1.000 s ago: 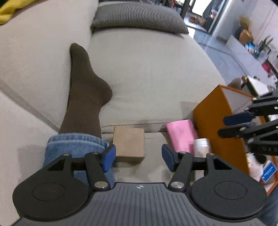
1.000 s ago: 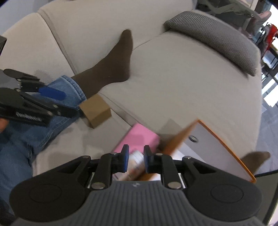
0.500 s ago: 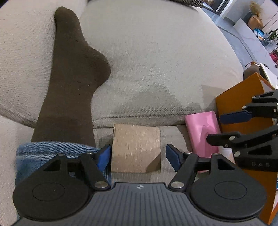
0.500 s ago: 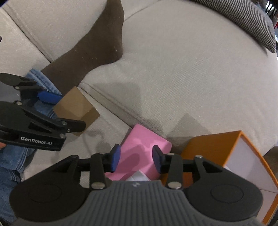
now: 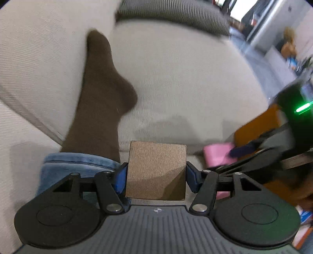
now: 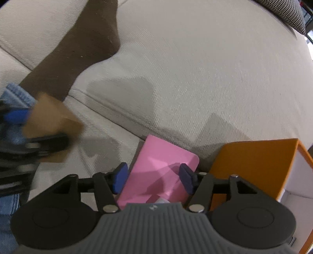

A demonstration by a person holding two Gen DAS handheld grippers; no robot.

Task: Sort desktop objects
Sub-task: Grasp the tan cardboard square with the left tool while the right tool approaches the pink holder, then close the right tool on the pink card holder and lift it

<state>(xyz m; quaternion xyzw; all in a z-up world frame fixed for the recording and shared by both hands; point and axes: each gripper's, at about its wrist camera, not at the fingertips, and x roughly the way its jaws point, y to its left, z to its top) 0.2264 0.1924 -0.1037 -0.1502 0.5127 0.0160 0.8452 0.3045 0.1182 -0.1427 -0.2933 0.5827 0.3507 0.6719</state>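
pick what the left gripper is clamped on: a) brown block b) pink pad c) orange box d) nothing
a: in the left wrist view the left gripper has both blue pads pressed against the sides of the brown block, while the pink pad lies under the open right gripper.

A beige fabric sofa (image 5: 185, 82) is filling most of both views, with a grey striped cushion (image 5: 172, 13) lying along its far end. Daylight is coming from what may be a window (image 5: 237, 8), blurred, beyond it.

Both wrist views look closely down at the sofa (image 5: 185, 82), sharing the pink pad (image 6: 156, 172).
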